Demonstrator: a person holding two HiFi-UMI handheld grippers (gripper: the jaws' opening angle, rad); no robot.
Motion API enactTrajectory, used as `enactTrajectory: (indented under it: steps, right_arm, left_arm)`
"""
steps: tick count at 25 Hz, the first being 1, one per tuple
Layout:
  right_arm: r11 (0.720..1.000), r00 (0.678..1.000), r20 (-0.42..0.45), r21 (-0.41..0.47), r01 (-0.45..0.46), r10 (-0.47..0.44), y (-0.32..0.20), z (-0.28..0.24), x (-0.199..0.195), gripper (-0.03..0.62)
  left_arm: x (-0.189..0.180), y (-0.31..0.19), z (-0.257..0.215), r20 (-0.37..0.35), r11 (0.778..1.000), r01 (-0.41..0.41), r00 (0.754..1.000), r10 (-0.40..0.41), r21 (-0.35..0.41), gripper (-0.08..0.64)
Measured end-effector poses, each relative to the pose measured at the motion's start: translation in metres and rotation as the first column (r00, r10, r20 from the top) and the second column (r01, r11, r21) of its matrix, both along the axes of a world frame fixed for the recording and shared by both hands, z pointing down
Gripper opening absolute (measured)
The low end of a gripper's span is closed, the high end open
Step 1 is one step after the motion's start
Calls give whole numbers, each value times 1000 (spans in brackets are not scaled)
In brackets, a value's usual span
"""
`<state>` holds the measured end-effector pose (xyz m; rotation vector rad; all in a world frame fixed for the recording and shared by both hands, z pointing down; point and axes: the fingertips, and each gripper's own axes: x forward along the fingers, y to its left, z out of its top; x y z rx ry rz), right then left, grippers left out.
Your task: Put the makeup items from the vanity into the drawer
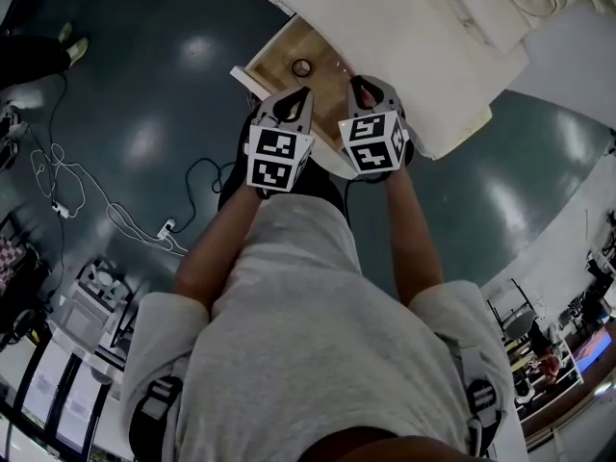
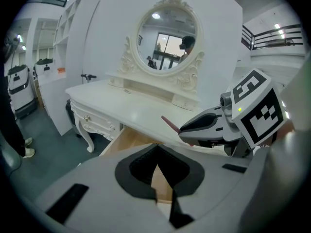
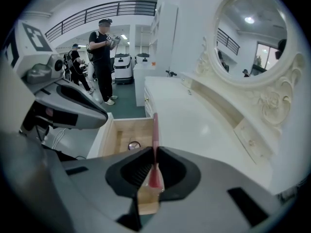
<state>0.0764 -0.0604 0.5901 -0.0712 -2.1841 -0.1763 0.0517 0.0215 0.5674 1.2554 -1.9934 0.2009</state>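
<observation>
My right gripper point(image 3: 154, 173) is shut on a thin pink makeup stick point(image 3: 155, 135) that juts forward from its jaws. It hangs over the near edge of the white vanity top point(image 3: 194, 125), beside the open wooden drawer point(image 3: 121, 135). A small round item point(image 3: 133, 145) lies in that drawer. In the head view the drawer point(image 1: 318, 80) is just ahead of both grippers, with the round item point(image 1: 302, 67) in it. My left gripper point(image 2: 158, 168) is shut with nothing between its jaws, and it hovers above the drawer point(image 2: 131, 141). The right gripper point(image 2: 187, 130) with the pink stick point(image 2: 170, 124) shows to its right.
An oval mirror point(image 2: 165, 35) in a carved frame stands at the back of the vanity. Cables point(image 1: 115, 215) trail over the dark floor to the left. A person point(image 3: 103, 57) stands farther off, near white machines. A curved vanity leg point(image 2: 87, 140) is left of the drawer.
</observation>
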Motion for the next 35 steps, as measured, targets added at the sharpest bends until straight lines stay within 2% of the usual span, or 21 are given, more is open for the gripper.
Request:
enactTrajectory:
  steps: [9,18,22,26,29,33,35]
  right_arm:
    - [998,1000,-16,-61,-2,1,16,16,-6,54]
    - [980,994,-79,-177,-90,77,31,50,10,54]
    - [977,991,-104,-188,-100,81,35,68,10,54]
    - [983,992,-124,-177,-53,31,49,87,4,54]
    - [983,987,-158,-186,6,-36,62,105,3,54]
    - [968,970,-206,-241,75,-126,86,125,1,54]
    - [964,962,-218,-239,112,-166,93,131,0,54]
  left_arm:
    - [-5,17,11,-18,999,44,999,-44,-18,6]
    - [2,23,40,-77,997,66,995,-68,-31,6]
    - [-4,27,49,-35,997,54,998,-57,-63,6]
    - [-16,40,51,39,994,32,999,-28,-108,6]
    - [-20,49,59,27,992,59,998,-57,-114,6]
    - [-24,61,67,0,988,88,996,-89,-126,6]
    - [-26,64,68,-5,988,94,995,-95,-126,6]
